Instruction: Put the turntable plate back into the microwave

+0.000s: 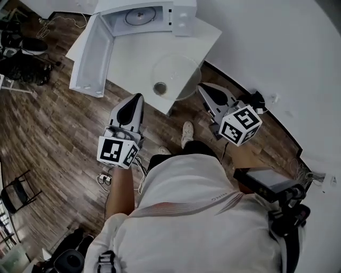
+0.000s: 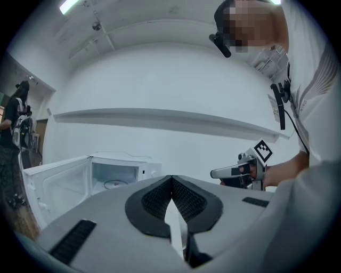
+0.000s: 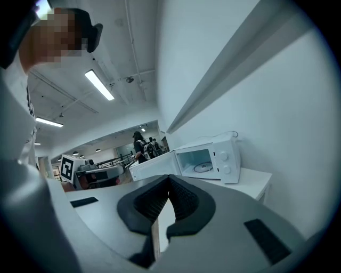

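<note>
Wood-plank flooring (image 1: pixel 58 128) ran under a white bench (image 1: pixel 138 58) pushed against a white wall. The microwave (image 1: pixel 184 16) stood at the bench's 12 o'clock end, with its door (image 1: pixel 93 58) swung wide toward 9 o'clock. I could see the roller ring (image 1: pixel 139 16) lying in the cavity, with nothing on it.

The turntable plate (image 1: pixel 181 72) was out on the bench, at about 5 o'clock from the microwave. Its 4 o'clock rim seemed to overhang the bench edge a little. A small round thing (image 1: pixel 160 88) sat at its 7 o'clock rim; I could not tell what it was.

I judged the plate to be clear glass: stiff, fairly heavy for its thickness, slick, and sure to chip or shatter if dropped. A flat disc gives no purchase from above, so I would pinch the rim where it overhangs and support the opposite rim with the other tool to keep it level.

The left gripper (image 1: pixel 137 98) hung off the bench at the plate's 7 o'clock, near it but apart. Its fingers (image 2: pixel 154 200) were clenched pad to pad on nothing. The right gripper (image 1: pixel 202 88) sat just beside the plate's 4 o'clock rim. Whether it touched I could not tell. Its fingers (image 3: pixel 184 200) were likewise pressed together and empty. Both would have to spread before either could take the rim.
</note>
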The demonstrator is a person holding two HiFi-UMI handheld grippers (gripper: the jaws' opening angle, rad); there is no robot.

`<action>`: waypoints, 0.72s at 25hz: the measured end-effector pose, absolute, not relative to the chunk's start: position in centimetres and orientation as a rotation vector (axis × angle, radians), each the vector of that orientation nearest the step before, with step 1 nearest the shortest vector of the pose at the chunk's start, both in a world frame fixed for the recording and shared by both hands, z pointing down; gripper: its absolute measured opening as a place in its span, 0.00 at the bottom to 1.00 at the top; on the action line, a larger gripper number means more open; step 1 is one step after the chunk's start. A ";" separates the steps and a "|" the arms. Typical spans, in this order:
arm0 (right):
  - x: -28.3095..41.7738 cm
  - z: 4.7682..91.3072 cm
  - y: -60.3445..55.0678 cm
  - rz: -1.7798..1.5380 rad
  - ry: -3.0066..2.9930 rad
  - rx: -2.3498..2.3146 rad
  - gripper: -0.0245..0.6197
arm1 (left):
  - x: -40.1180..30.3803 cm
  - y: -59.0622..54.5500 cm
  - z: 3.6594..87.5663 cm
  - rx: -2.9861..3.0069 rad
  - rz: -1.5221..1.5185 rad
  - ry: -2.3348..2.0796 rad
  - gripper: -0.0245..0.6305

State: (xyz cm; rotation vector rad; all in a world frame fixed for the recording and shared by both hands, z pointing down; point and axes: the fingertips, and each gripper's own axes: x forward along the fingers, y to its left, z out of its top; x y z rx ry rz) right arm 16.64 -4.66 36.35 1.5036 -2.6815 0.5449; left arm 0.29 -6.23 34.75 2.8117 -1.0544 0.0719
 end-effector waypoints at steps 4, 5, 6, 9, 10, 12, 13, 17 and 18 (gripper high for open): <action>20.5 37.4 -7.7 0.644 -2.715 1.509 0.04 | 3.9 -9.2 35.0 2.800 0.113 -1.075 0.05; 21.7 38.0 -8.4 0.687 -2.713 1.521 0.05 | 4.7 -9.9 35.2 2.795 0.121 -1.080 0.05; 22.9 38.8 -9.1 0.734 -2.705 1.534 0.05 | 5.5 -10.5 35.4 2.790 0.128 -1.085 0.05; 25.6 42.1 -10.8 0.895 -2.662 1.540 0.05 | 6.8 -11.7 36.6 2.763 0.157 -1.109 0.05; 26.3 43.4 -11.2 0.965 -2.642 1.543 0.08 | 7.0 -11.9 37.2 2.745 0.169 -1.116 0.05; 27.7 46.3 -11.9 1.142 -2.601 1.562 0.12 | 7.1 -12.3 38.3 2.711 0.185 -1.117 0.05; 28.2 47.7 -12.2 1.241 -2.580 1.570 0.14 | 7.1 -12.6 38.8 2.699 0.192 -1.113 0.05; 29.3 53.5 -12.7 1.577 -2.489 1.584 0.22 | 7.2 -13.9 40.9 2.672 0.213 -1.071 0.05; 29.4 54.6 -12.7 1.641 -2.469 1.592 0.22 | 7.2 -14.3 41.4 2.667 0.217 -1.056 0.05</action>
